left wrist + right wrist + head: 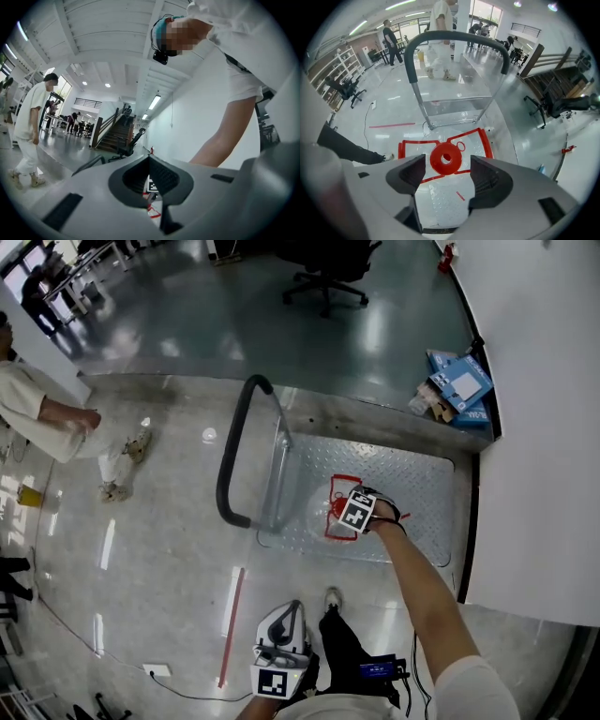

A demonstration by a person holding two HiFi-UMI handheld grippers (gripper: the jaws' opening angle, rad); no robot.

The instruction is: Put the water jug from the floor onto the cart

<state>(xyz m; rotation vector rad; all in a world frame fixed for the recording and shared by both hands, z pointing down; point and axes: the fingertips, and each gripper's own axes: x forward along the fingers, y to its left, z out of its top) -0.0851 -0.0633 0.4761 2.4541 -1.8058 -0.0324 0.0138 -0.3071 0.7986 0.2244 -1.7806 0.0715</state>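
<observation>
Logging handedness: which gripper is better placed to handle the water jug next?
Right. The right gripper, jaws open, flanks the red cap of the water jug on the cart; the left gripper, shut, hangs by the person's legs.

Cart handle (231, 457) beside bare cart deck (417, 486)

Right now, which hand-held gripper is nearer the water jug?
Right: the right hand-held gripper is directly over the water jug; the left hand-held gripper hangs back above the floor.
</observation>
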